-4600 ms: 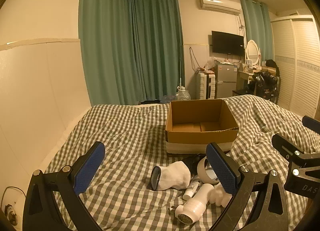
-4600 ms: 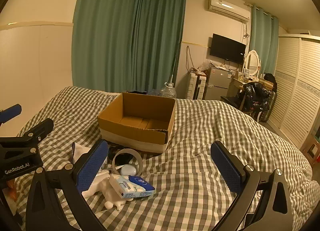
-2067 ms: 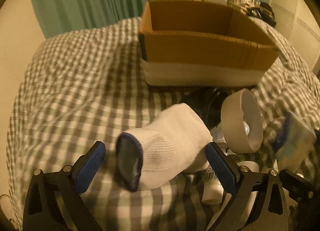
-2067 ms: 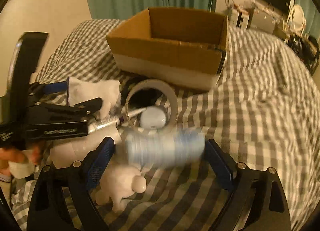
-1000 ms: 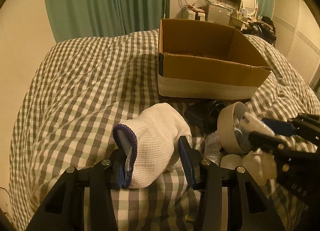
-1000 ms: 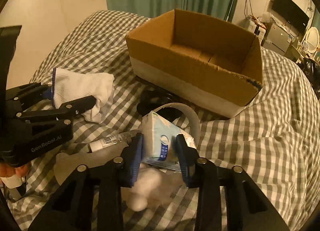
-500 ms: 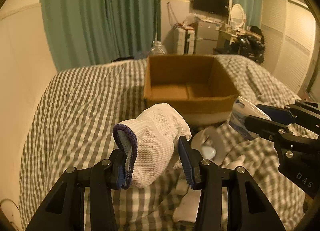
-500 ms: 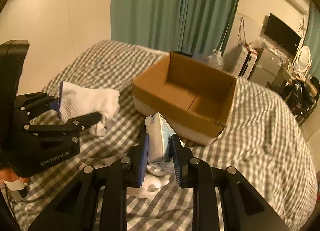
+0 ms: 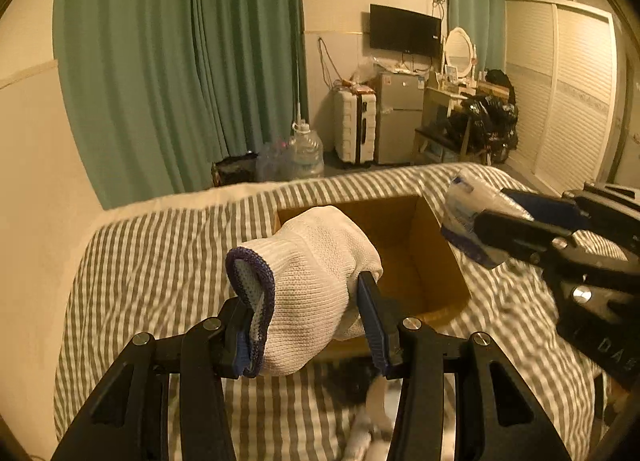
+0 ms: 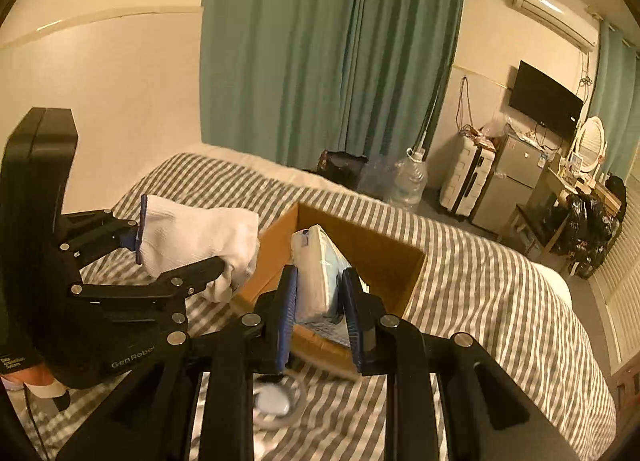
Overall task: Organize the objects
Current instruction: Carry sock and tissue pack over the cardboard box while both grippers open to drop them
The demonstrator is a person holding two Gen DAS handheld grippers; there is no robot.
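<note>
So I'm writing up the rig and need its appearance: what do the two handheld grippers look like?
Both are matte black frames with silver screw heads and two fingers faced with blue pads. The left gripper carries white "GenRobot" lettering on its body; the right gripper shows white "DAS" lettering.

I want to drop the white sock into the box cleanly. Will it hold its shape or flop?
The white sock probably flops: it bulges and sags around the left hand-held gripper. Being thin knit, it looks light and should drop softly into the cardboard box.

The white sock [image 9: 316, 285] and tissue pack [image 10: 320, 273] have been gripped and lifted off the bed [image 9: 160, 253]. Both are now carried above the cardboard box [image 9: 436, 245].
</note>
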